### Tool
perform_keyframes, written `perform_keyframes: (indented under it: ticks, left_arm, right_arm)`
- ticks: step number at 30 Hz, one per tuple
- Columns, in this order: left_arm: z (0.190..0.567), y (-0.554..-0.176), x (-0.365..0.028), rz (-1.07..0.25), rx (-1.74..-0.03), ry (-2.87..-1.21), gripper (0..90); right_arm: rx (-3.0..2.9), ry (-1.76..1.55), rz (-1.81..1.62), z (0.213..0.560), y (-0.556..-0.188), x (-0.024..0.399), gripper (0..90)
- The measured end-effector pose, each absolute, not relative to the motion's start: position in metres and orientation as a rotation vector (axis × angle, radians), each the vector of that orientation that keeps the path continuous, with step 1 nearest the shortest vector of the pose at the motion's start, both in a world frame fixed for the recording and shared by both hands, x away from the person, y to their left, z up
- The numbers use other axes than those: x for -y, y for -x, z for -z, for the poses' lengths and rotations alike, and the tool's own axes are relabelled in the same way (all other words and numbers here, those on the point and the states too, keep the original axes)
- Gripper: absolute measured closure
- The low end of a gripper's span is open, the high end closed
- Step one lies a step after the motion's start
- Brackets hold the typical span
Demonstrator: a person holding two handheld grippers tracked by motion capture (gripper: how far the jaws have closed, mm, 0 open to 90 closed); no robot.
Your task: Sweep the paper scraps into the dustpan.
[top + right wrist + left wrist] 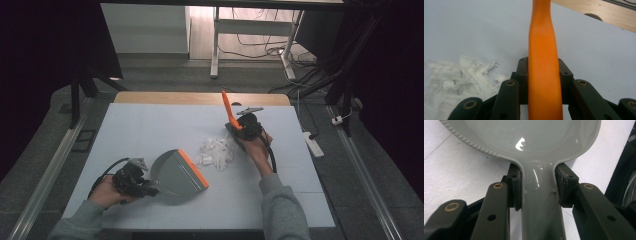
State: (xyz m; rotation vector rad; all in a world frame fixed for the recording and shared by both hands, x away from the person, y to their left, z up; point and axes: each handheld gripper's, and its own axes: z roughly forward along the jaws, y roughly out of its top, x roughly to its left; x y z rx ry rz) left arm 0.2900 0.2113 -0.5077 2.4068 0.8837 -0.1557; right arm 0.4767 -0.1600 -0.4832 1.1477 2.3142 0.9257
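Sweeping has hardly begun, by the look of it; the pile of torn paper scraps (216, 152) lies whole on the table (150, 130), and none of it sits inside the dustpan (176, 175). The left gripper (147, 189) has its jaws clamped on the grey handle (541, 202) of the dustpan, one pad on each side; the pan rests near the scraps, on the left of them, its orange lip (193, 168) turned toward them but not touching. The right gripper (239, 131) pinches the orange brush handle (544, 75) between its jaws, just beside the scraps on the far right of them; the handle rises steeply above the pile.

What is left, as I judge it: bring the brush across the scraps, push them over the lip, then lift the pan.

Hard to make out: the brush's bristles, which hide behind the right hand (256, 147) in the high view and fall below the frame in the right gripper view; whether they touch the scraps I cannot tell; the pan's front edge is cut off in the left gripper view.
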Motion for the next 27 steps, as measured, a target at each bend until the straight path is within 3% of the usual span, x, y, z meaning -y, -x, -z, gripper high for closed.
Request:
perform_keyframes:
  ticks: [27]
  left_arm:
    - [0.509, -0.291, -0.208, 0.167, -0.897, -2.399, 61.3]
  right_arm:
    - [-2.497, -0.963, -1.015, 0.485, -0.435, 0.097, 70.0]
